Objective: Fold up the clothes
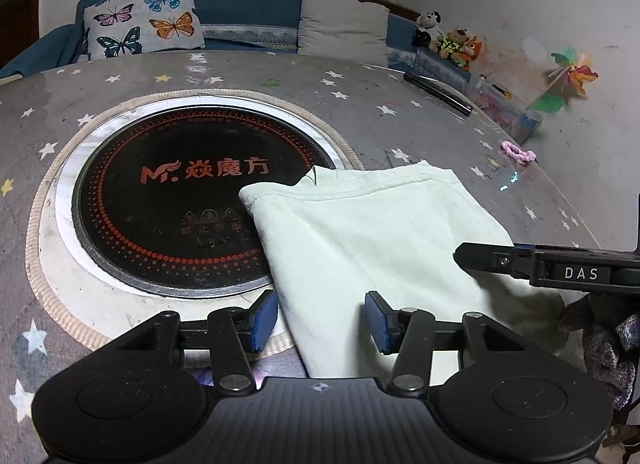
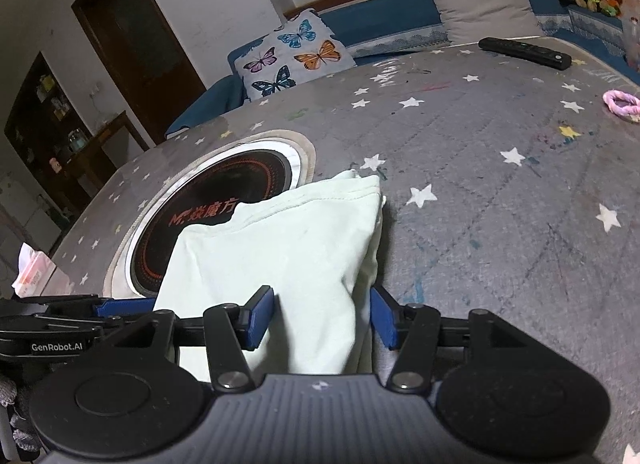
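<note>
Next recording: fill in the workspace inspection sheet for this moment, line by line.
Surface: grey star-print table cover with a round black cooktop set into it.
Job's things: pale green garment, folded, lying partly over the cooktop's edge.
Clutter: black remote and pink hair tie toward the far side of the table.
Grippers: left gripper open, fingers either side of the garment's near edge; right gripper open, garment between its blue pads.
Cables: nothing seen.
Surroundings: blue sofa with a butterfly cushion, plush toys, a pinwheel, a dark door.
</note>
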Tool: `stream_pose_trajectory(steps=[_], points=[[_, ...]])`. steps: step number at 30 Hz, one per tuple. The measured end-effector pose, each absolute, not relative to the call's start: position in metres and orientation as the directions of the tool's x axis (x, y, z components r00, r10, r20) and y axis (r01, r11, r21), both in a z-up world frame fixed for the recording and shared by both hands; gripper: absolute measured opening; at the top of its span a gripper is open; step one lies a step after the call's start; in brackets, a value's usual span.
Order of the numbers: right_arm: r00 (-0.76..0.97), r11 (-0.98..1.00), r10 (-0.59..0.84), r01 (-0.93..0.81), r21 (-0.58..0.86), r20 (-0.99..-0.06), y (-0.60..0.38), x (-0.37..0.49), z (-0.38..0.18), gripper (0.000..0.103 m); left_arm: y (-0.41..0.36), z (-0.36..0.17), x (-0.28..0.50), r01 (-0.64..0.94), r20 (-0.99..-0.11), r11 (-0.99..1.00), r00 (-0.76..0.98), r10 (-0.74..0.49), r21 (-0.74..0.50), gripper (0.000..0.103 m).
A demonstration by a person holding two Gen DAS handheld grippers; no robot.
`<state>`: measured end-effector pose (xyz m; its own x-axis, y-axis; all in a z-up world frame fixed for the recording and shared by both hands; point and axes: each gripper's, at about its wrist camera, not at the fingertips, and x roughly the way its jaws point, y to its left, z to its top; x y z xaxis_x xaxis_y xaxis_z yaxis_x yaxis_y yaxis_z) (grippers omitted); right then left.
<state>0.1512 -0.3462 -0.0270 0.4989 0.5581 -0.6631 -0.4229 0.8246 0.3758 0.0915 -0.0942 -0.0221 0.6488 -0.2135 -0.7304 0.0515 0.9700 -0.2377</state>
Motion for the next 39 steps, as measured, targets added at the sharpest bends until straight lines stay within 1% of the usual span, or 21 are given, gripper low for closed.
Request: stream_pose_trajectory(steps=[1,2,5,6,7,8,9,10,15,24,30,35,39], points=[[0.498,0.824,0.558,-0.426,0.374,-0.663,-0.345,0.151,-0.027,0.052,-0.094,-0.022,0.092,0.051,-0.730,0.970,0.649,-0.213,-0.238,0.050],[0.494,0.821,0.562,-0.428,0.378,-0.663,-0.345,0.151,-0.027,0.047,-0.094,-0.022,0.092,0.052,-0.730,0.970,0.649,-0.214,-0.238,0.050],[0.488,0.817,0.568,-0.429,0.386,-0.663,-0.343,0.150,-0.028,0.039,-0.094,-0.022,0.092,0.054,-0.728,0.969,0.649,-0.219,-0.242,0.039],[0.485,0.815,0.571,-0.429,0.388,-0.662,-0.342,0.150,-0.029,0.035,-0.094,-0.022,0.092,0.055,-0.728,0.968,0.649,-0.220,-0.244,0.033],[0.482,0.813,0.574,-0.428,0.393,-0.662,-0.342,0.150,-0.029,0.034,-0.094,-0.021,0.092,0.056,-0.727,0.968,0.650,-0.222,-0.245,0.029],[0.481,0.812,0.577,-0.426,0.399,-0.660,-0.342,0.149,-0.029,0.028,-0.094,-0.021,0.092,0.057,-0.727,0.968,0.650,-0.223,-0.246,0.026],[0.480,0.811,0.579,-0.423,0.405,-0.659,-0.342,0.149,-0.029,0.025,-0.094,-0.021,0.092,0.058,-0.726,0.967,0.650,-0.225,-0.248,0.020],[0.480,0.808,0.583,-0.422,0.410,-0.656,-0.342,0.148,-0.029,0.023,-0.094,-0.021,0.092,0.059,-0.726,0.967,0.650,-0.226,-0.249,0.016],[0.494,0.804,0.591,-0.419,0.421,-0.637,-0.344,0.144,-0.025,0.018,-0.096,-0.017,0.095,0.075,-0.719,0.965,0.654,-0.236,-0.250,0.008],[0.559,0.809,0.588,-0.415,0.416,-0.585,-0.356,0.136,-0.003,0.017,-0.119,0.006,0.112,0.156,-0.683,0.963,0.680,-0.266,-0.219,0.005],[0.621,0.839,0.543,-0.384,0.385,-0.564,-0.375,0.148,0.013,0.016,-0.143,0.018,0.138,0.202,-0.662,0.958,0.692,-0.287,-0.204,0.005],[0.660,0.862,0.506,-0.367,0.349,-0.555,-0.390,0.164,0.026,0.016,-0.167,0.024,0.164,0.243,-0.662,0.956,0.691,-0.291,-0.167,0.005],[0.681,0.878,0.479,-0.354,0.323,-0.554,-0.400,0.179,0.033,0.016,-0.185,0.027,0.186,0.264,-0.663,0.950,0.683,-0.307,-0.169,0.005]])
